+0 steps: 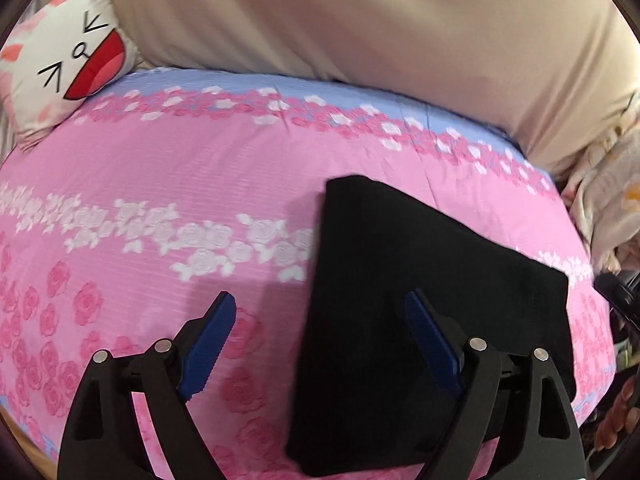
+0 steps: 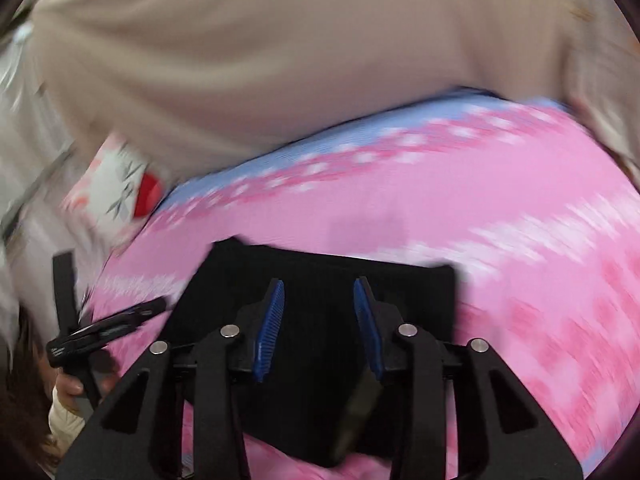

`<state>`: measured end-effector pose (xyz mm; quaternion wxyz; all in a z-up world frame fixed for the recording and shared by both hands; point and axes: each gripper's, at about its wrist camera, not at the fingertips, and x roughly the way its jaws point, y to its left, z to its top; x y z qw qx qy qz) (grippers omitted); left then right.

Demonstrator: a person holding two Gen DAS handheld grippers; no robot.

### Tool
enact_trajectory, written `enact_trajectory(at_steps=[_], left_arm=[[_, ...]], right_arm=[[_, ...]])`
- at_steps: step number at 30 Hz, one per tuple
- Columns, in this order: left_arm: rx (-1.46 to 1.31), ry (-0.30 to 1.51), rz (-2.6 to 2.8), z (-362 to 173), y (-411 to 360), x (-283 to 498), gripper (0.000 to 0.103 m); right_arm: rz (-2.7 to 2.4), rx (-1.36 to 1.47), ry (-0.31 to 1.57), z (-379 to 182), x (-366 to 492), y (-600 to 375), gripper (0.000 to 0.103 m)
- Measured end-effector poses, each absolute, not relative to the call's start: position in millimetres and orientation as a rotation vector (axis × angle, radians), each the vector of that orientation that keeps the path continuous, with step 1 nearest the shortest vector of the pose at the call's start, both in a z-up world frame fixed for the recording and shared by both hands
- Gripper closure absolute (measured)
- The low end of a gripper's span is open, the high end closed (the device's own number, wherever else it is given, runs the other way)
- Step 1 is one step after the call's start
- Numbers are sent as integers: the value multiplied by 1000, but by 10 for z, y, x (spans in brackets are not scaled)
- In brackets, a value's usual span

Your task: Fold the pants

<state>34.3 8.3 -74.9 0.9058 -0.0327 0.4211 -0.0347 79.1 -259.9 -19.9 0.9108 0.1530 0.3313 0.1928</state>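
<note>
The black pants (image 1: pixel 420 292) lie folded into a flat rectangle on the pink floral bed sheet (image 1: pixel 160 168). My left gripper (image 1: pixel 320 304) is open and empty, above the sheet, with its right finger over the pants' left part. In the right wrist view the folded pants (image 2: pixel 320 272) lie under my right gripper (image 2: pixel 319 286), which is open and empty with its blue pads apart. The left gripper (image 2: pixel 116 320) shows at the left edge of that view, held in a hand. The right view is motion-blurred.
A large beige duvet (image 1: pixel 360 20) is piled along the far side of the bed. A white cartoon-face pillow (image 1: pixel 68 52) lies at the far left. Crumpled light fabric (image 1: pixel 604 200) sits at the right edge of the bed.
</note>
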Motion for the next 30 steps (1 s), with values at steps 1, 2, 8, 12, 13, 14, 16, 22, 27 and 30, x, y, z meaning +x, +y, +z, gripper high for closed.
enact_trajectory(at_steps=[1, 2, 8, 12, 13, 14, 16, 22, 27, 30], left_arm=[[-50, 884, -87, -808, 10, 364, 19], [-23, 901, -97, -886, -52, 389, 17], [-44, 932, -72, -1115, -3, 457, 5], [-97, 837, -69, -849, 157, 310, 6], [-102, 818, -63, -805, 184, 275, 6], [-104, 800, -52, -753, 218, 252, 6], [-99, 775, -22, -677, 301, 217, 6], [-137, 789, 51, -686, 611, 201, 6], [-147, 786, 97, -710, 834, 158, 6], [-171, 798, 91, -738, 885, 222, 6]], right_arm=[[399, 286, 718, -301, 929, -2499, 73], [357, 243, 770, -482, 1127, -2441, 74], [315, 302, 798, -448, 1343, -2630, 89], [390, 125, 740, -137, 1254, -2216, 29], [411, 61, 746, -97, 1320, -2064, 30], [433, 34, 757, -81, 1399, -1909, 30], [490, 33, 764, -59, 1495, -1696, 30], [622, 16, 934, -368, 2205, -828, 31], [594, -172, 897, -509, 2196, -199, 71], [534, -288, 826, -516, 2186, 57, 76]])
